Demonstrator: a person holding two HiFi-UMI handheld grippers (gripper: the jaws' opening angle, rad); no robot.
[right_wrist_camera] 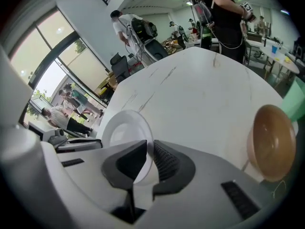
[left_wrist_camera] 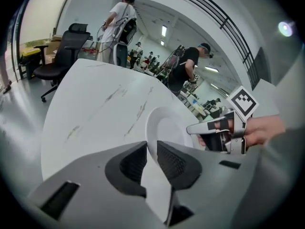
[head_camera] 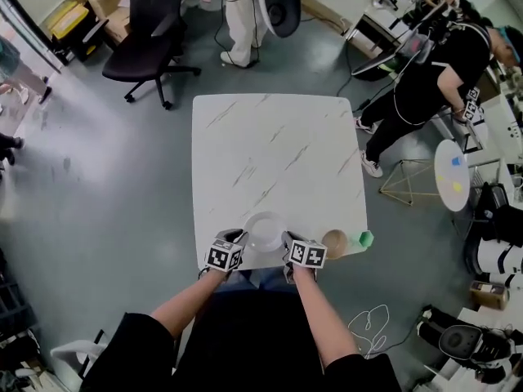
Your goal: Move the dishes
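table: white top with thin dark streaks, square with rounded corners, filling the middle of the head view; most of it is bare, and all the dishes crowd its 6 o'clock edge, nearest the person.
office chair: black, on a wheeled base, standing on the grey floor at 11 o'clock from the table, well apart from it.
plate: white, round and shallow, at the table's 6 o'clock edge, between the two grippers; whether it rests on the top or is just lifted off it cannot be told.
left gripper: jaws nipped together on the plate's rim, with the thin white edge pinched between the ribbed black pads; it holds the plate at about 8 o'clock.
right gripper: jaws likewise closed on the plate's rim, gripping the opposite side at about 4 o'clock; its marker cube sits just beside the bowl.
bowl: tan, round and open side up, at 3 o'clock from the plate, near the table's edge, and apart from the plate.
cup: small and green, at 3 o'clock from the bowl, just beside it, at the table's 5 o'clock corner.
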